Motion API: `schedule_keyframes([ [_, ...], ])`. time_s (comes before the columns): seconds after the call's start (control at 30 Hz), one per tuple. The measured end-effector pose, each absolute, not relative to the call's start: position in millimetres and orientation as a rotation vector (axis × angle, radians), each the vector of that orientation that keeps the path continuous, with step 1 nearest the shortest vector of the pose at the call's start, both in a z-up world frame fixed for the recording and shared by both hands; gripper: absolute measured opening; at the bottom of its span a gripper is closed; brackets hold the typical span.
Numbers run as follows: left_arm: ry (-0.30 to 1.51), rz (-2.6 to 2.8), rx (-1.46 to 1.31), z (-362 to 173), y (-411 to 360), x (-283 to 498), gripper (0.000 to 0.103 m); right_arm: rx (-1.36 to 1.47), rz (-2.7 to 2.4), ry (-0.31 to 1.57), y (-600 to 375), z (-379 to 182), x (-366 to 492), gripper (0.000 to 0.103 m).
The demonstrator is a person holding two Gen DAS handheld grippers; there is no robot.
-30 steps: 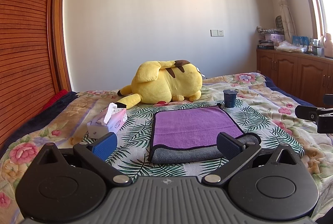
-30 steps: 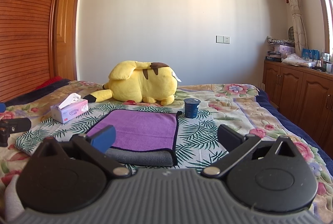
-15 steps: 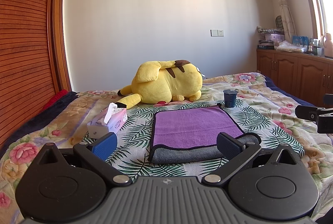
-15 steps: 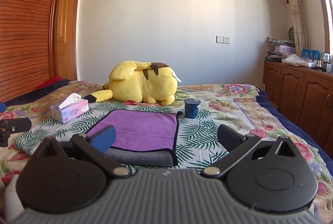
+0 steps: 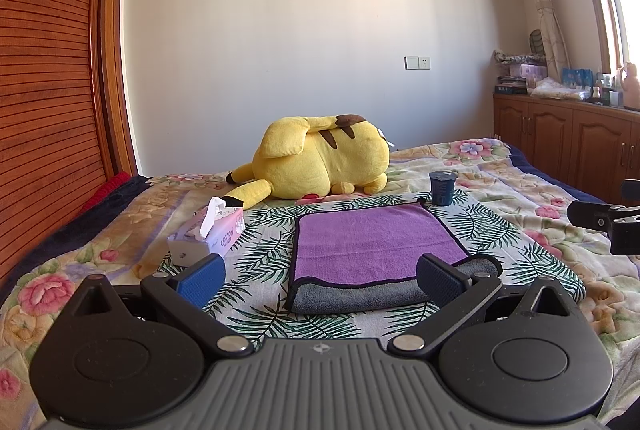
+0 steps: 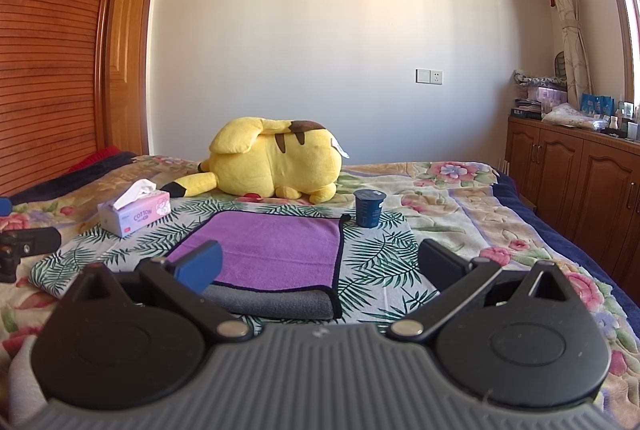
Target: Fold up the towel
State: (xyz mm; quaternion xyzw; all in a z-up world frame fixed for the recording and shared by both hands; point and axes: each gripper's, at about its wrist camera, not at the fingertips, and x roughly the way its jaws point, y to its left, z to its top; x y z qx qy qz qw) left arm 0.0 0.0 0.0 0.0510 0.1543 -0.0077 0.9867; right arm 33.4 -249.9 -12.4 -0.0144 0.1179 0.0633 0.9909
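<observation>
A towel, purple on top and grey underneath with dark trim, lies folded flat on the leaf-print cloth on the bed, in the left wrist view point(image 5: 372, 246) and the right wrist view point(image 6: 276, 250). Its grey folded edge faces me. My left gripper point(image 5: 320, 276) is open and empty, just short of the towel's near edge. My right gripper point(image 6: 320, 264) is open and empty, near the towel's near right corner. Each gripper shows at the edge of the other's view.
A yellow plush toy point(image 5: 320, 162) lies behind the towel. A tissue box point(image 5: 212, 234) sits to the left. A dark blue cup point(image 5: 442, 188) stands at the towel's far right corner. Wooden cabinets point(image 6: 580, 182) line the right wall; a wooden wardrobe point(image 5: 48, 70) stands at left.
</observation>
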Motion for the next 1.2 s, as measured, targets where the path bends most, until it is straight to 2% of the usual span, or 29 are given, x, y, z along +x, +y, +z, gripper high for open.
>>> schedule_keyframes([
  [1.2, 0.436, -0.052, 0.136, -13.0, -2.9, 20.2, 0.087, -0.045, 0.197, 0.338, -240.9, -23.6, 59.5, 0.103],
])
